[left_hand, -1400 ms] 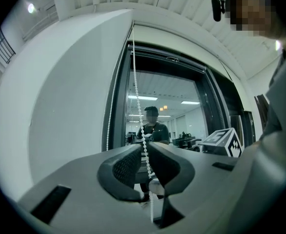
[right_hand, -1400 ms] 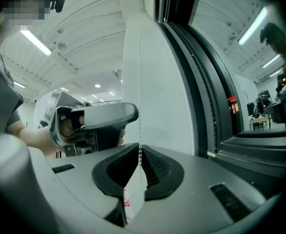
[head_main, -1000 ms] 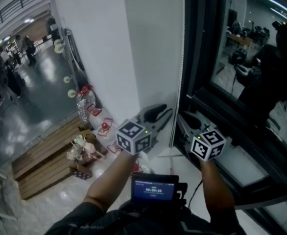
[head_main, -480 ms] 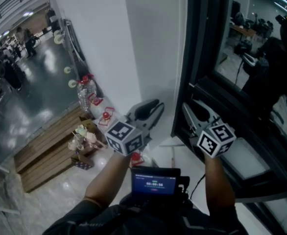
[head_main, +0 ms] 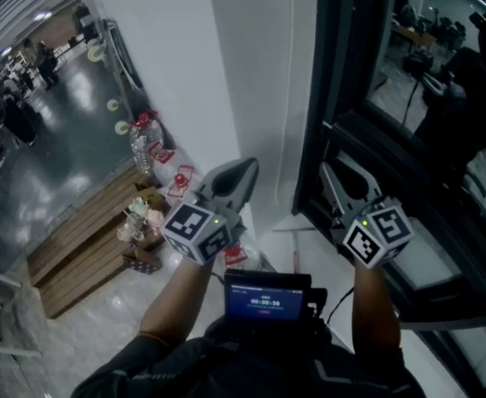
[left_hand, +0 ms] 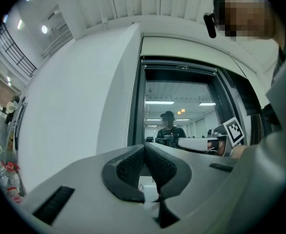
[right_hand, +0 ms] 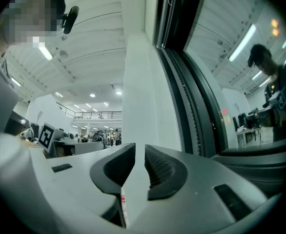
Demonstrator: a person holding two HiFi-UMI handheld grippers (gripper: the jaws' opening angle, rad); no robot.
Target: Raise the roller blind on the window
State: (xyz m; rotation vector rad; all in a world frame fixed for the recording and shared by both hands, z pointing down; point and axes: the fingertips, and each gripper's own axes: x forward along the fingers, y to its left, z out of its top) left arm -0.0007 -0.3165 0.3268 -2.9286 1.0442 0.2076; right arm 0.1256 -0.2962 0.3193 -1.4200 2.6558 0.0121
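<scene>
The roller blind (left_hand: 179, 69) seems to be the dark band across the top of the window (left_hand: 179, 111), high above the left gripper (left_hand: 144, 151). The glass below it is bare. A bead chain (right_hand: 195, 117) runs down the dark window frame just to the right of the right gripper (right_hand: 139, 152).

The left gripper (head_main: 245, 166) has just been closing. Its pads now meet, with nothing visible between them. The right gripper (head_main: 342, 177) has also closed a little, but a clear gap remains and it holds nothing; only the wall edge shows through the gap.

A white wall (head_main: 168, 73) rises ahead of the left gripper and meets the window frame between the two grippers. Far below and to the left of the left gripper lies a glossy floor (head_main: 52, 148). On it are wooden planks (head_main: 77, 259) and red-capped bottles (head_main: 143, 152).

Only the head view shows that floor and a lit screen (head_main: 266, 297) at the person's chest. Only the left gripper view faces the glass, where a person is reflected. The right gripper view alone shows the chain's beads, and a railed gallery (right_hand: 91, 115) under ceiling lights to its left.
</scene>
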